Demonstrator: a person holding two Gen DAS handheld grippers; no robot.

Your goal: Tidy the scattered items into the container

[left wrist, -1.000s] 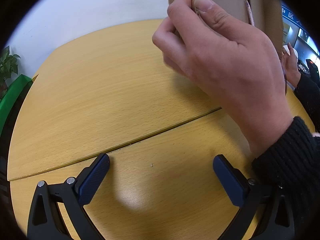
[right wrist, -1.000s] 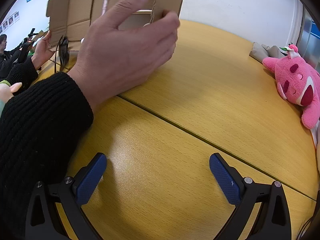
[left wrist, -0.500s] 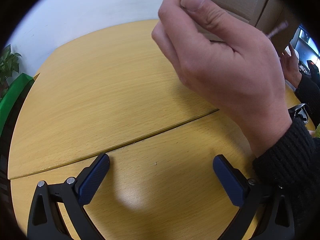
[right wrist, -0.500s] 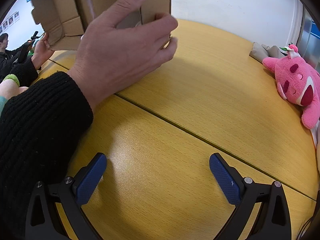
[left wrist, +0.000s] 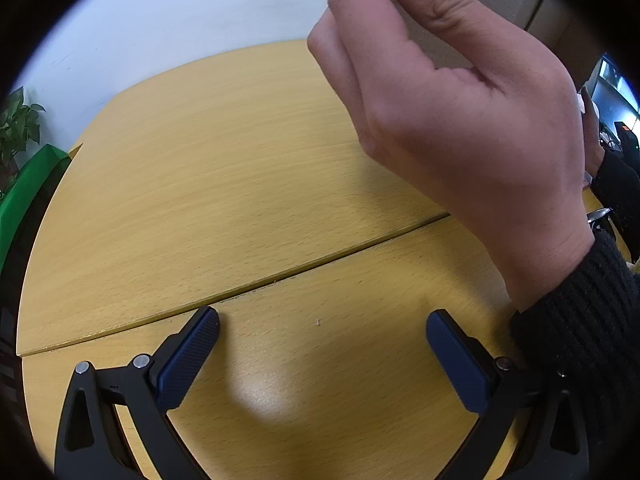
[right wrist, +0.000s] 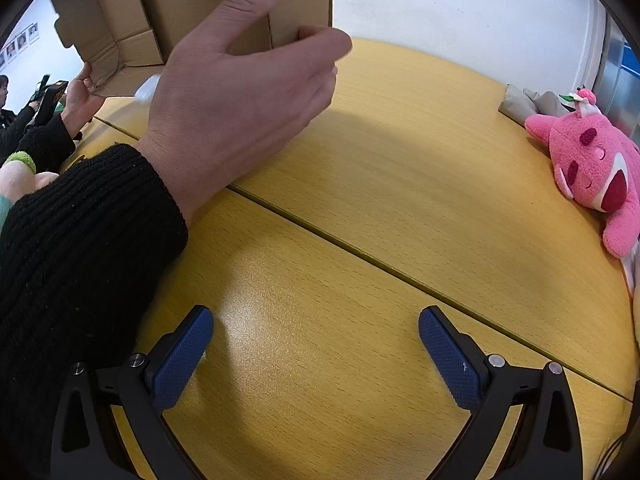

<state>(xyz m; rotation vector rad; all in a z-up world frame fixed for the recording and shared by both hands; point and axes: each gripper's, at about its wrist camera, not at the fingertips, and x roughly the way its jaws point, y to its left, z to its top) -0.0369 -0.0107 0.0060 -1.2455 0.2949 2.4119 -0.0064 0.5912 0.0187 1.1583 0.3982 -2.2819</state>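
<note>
Both tongs [left wrist: 322,322] [right wrist: 316,320] gape wide over the table [right wrist: 400,200]; a hand [right wrist: 240,100] grips the cardboard box [right wrist: 224,4].

Office / meeting-room type space, not a home kitchen or workshop.

Landmark: big light-wood table [right wrist: 400,208], made of sections w/ seams, conference style. Behind it a plain white wall [left wrist: 180,20]; small framed photos [right wrist: 22,40] pinned on the wall far left of table in right wrist view. Left of table in left wrist view: potted plant [left wrist: 18,128] & a green panel [left wrist: 28,184]. At table's far side, another person w/ a phone [right wrist: 50,96]. Pink plush toy [right wrist: 592,164] lies at table's right edge, a grey cloth bundle [right wrist: 528,102] just behind it.
</note>
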